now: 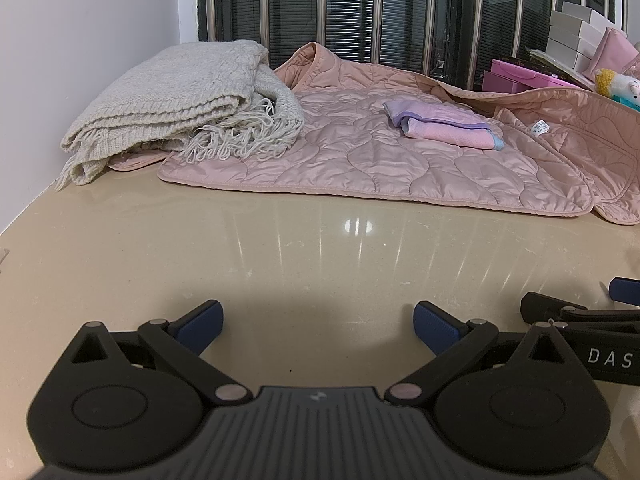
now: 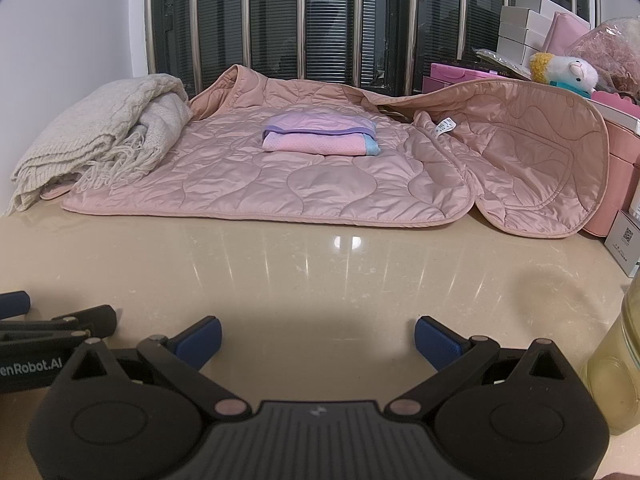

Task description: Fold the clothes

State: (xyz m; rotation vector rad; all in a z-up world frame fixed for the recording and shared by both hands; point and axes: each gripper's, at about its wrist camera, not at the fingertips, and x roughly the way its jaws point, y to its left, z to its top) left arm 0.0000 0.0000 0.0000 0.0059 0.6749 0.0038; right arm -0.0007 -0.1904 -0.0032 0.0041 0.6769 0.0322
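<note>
A pink quilted jacket (image 1: 360, 160) (image 2: 280, 180) lies spread flat at the back of the beige counter (image 1: 280, 260) (image 2: 320, 280), its right part curled up against boxes. On it rests a small folded pink and lilac cloth (image 1: 444, 122) (image 2: 320, 134). A folded cream knit blanket (image 1: 180, 100) (image 2: 92, 140) with fringe sits at the left, over the jacket's edge. My left gripper (image 1: 318, 326) is open, low over the bare counter, well short of the jacket. My right gripper (image 2: 318, 338) is open too, beside the left one, nothing between its fingers.
A dark barred window (image 1: 360, 8) runs behind the clothes and a white wall (image 1: 80, 40) closes the left. Pink and white boxes (image 2: 532, 32) and a plush toy (image 2: 564, 70) crowd the right. A yellowish jar (image 2: 616, 360) stands close at my right gripper's side.
</note>
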